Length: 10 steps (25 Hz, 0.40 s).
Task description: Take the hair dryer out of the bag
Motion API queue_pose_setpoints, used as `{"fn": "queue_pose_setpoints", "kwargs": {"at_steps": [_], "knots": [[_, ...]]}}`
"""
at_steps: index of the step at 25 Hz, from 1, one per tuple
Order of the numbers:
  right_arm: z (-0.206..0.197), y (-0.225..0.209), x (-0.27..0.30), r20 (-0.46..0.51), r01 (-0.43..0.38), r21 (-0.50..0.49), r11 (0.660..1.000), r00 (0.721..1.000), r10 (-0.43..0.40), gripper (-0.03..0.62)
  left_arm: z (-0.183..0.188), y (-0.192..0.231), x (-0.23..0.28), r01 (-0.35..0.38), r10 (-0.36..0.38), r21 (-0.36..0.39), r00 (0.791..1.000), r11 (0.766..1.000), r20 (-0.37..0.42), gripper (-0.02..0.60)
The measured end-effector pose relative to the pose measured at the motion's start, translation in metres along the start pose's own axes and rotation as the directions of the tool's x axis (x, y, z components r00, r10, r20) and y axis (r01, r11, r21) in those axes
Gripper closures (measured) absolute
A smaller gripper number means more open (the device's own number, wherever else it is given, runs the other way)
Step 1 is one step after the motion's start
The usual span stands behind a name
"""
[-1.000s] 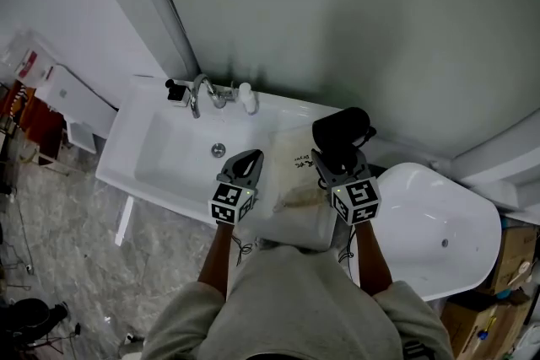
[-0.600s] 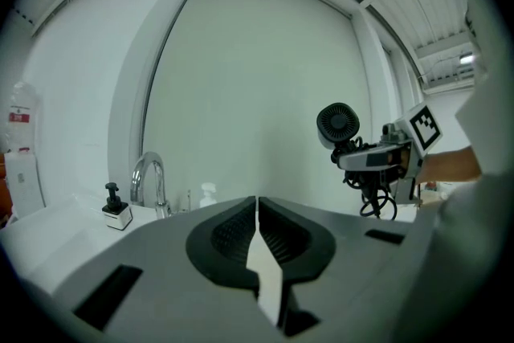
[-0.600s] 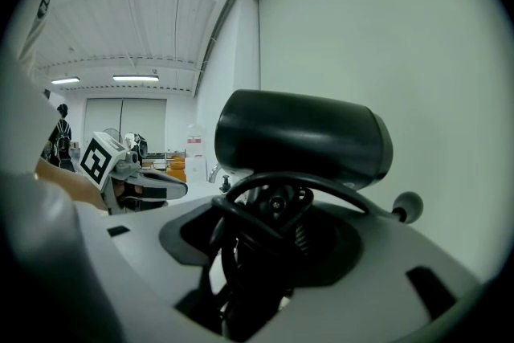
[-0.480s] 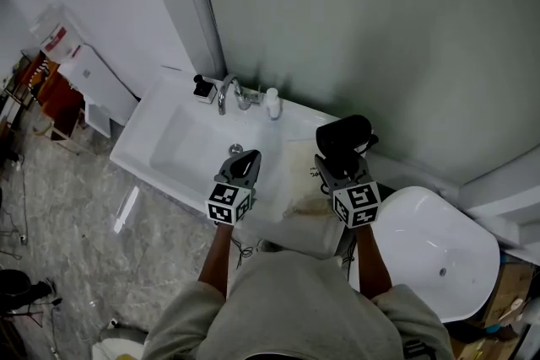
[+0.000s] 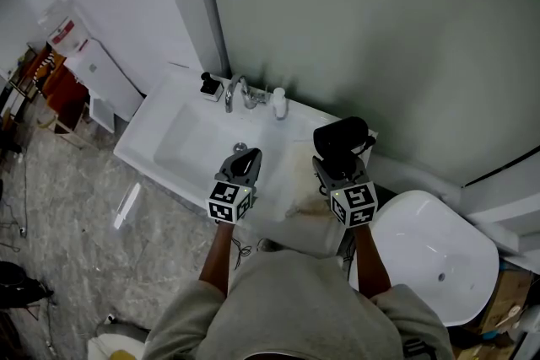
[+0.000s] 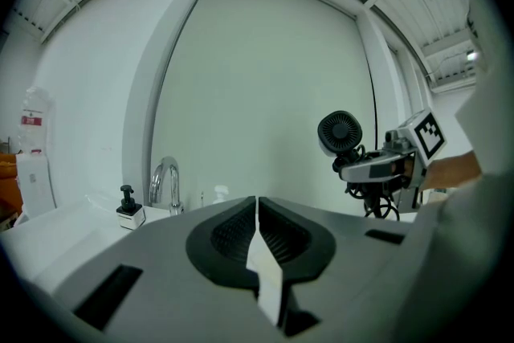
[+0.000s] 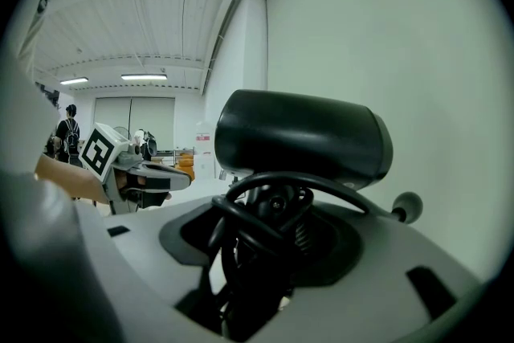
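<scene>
The right tongs [image 7: 271, 209] are gripping the black hair dryer [image 7: 301, 136] by its handle, its cord looping around it, and holding it outside the pale bag [image 5: 302, 185] that is lying on the white counter [image 5: 291, 118]. The left tongs [image 6: 257, 209] are hovering clenched shut near the sink [image 5: 181, 143].

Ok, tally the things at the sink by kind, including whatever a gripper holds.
Bottles: 2 (black bottle, white bottle)
Faucet: 1
Bag: 1
Hair dryer: 1, held in the right gripper
Total: 5
</scene>
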State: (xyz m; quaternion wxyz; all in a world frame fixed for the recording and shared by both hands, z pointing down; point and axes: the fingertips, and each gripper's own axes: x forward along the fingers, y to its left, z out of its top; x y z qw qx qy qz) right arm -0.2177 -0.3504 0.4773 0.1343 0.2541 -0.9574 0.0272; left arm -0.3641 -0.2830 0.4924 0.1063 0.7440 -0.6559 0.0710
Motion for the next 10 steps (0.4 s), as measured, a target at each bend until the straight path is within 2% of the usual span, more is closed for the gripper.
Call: {"fn": "queue_pose_setpoints", "kwargs": {"at_steps": [10], "knots": [[-0.0036,0.0058,-0.0044,-0.002,0.003,-0.012,1.0,1.0,-0.003,0.352,-0.0004,-0.0083,-0.0005,0.016,-0.016,0.015,1.0,1.0,-0.004,0.565]]}}
